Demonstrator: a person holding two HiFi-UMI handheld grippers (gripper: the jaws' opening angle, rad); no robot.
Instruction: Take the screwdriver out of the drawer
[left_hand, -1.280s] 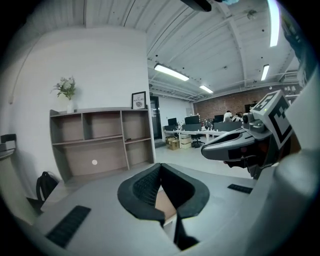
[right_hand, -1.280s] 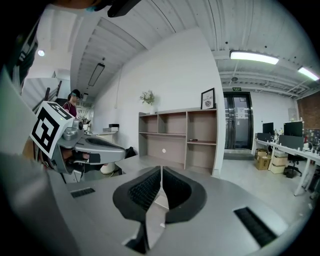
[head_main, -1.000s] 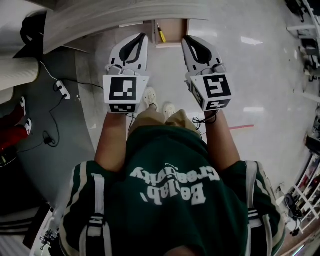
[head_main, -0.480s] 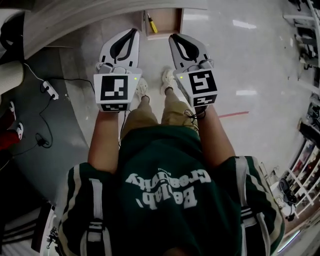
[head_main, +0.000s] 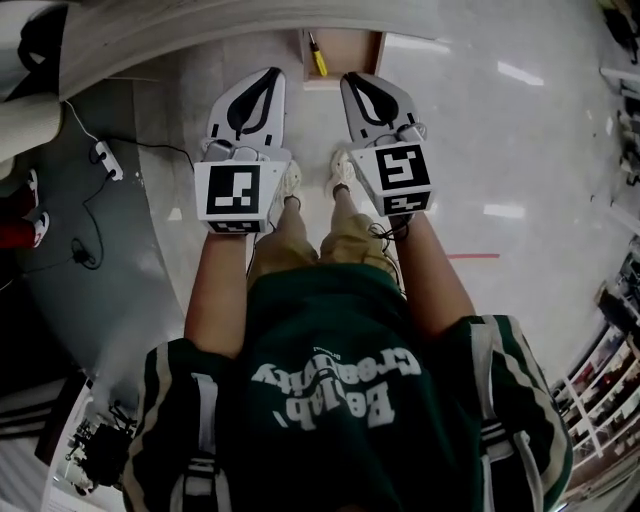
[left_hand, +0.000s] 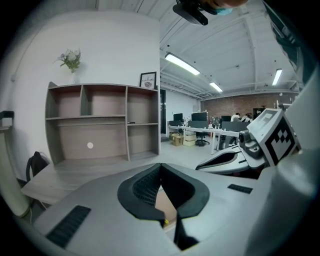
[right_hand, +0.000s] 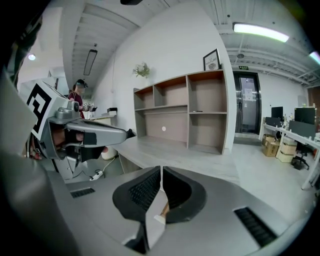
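Hovering before drawer (head_main: 350, 55) front edge: left claw (head_main: 274, 74), right claw (head_main: 350, 79), both closed.

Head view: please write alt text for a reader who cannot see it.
A yellow-handled screwdriver lies in an open light-wood drawer at the top. Below it a person in a dark green shirt holds the white left gripper and right gripper side by side, both shut and empty.
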